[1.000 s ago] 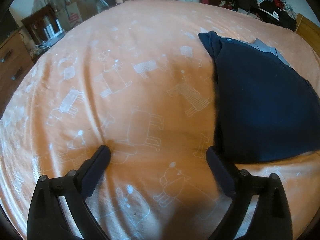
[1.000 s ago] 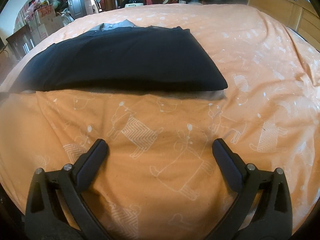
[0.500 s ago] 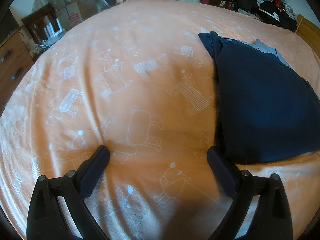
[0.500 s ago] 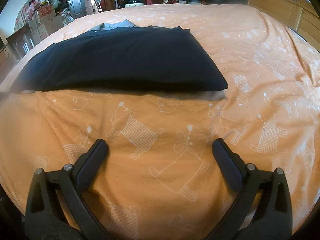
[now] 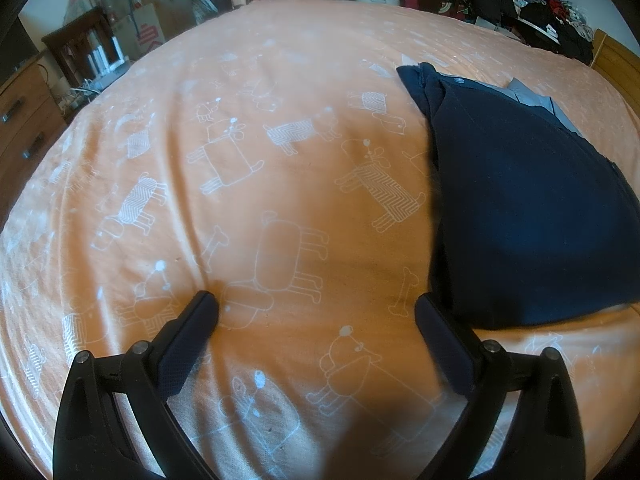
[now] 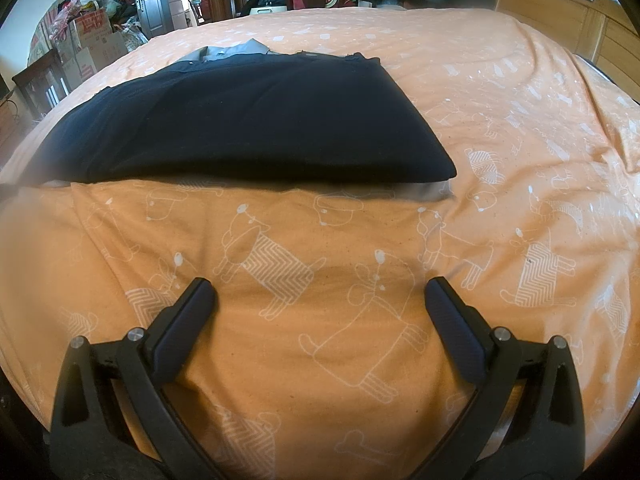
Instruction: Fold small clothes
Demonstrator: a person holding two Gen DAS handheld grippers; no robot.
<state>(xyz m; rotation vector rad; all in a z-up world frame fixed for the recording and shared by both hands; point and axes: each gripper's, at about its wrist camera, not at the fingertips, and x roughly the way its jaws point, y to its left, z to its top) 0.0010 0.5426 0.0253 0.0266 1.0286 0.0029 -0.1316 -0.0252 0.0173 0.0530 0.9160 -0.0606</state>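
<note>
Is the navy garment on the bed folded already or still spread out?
Folded: the navy garment lies as a compact, straight-edged block on the orange sheet, with grey fabric peeking from beneath its near edge.

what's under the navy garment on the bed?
A grey fabric layer peeks out beneath the navy garment, at its near edge and far end, all on the orange bedsheet. Its covered part can't be seen.

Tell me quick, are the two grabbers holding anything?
Left gripper: open, holding nothing.
Right gripper: open, holding nothing.

Soft daylight, fisheye-warped blurry edges.
</note>
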